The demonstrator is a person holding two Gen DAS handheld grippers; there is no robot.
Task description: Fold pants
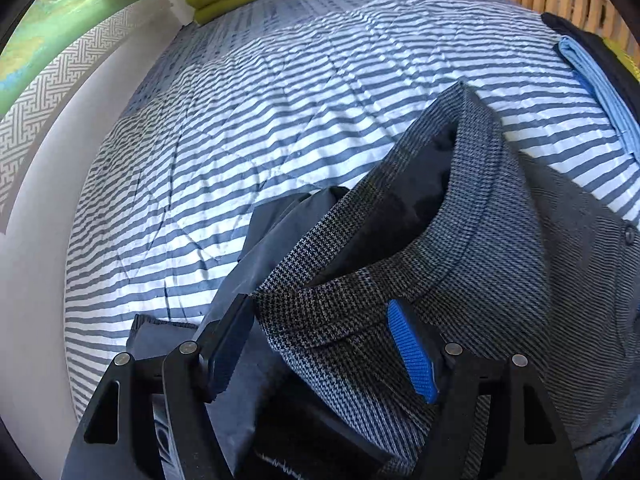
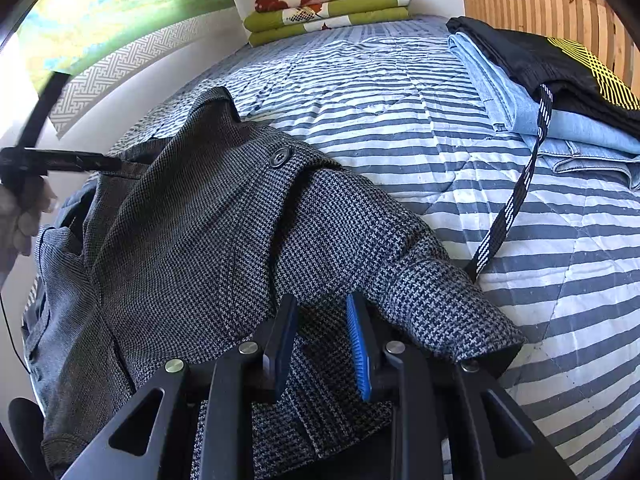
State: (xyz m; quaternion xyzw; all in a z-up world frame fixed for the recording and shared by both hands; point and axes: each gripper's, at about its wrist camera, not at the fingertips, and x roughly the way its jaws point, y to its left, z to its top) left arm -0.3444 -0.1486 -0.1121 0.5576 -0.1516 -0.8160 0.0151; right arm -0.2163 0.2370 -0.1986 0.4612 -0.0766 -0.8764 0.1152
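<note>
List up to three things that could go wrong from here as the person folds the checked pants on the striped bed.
1. The left tongs stand open around the waistband of the checked pants; it could slip free.
2. The dark pocket lining hangs out and may get folded in.
3. A striped drawstring from the folded clothes stack reaches the pants and could snag.

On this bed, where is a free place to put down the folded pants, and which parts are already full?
The striped bedspread is bare in the middle, between the checked pants, the green folded blankets at the far end and the stack of folded clothes along the wooden headboard side. The near part is crowded by the pants; a drawstring trails there.
</note>
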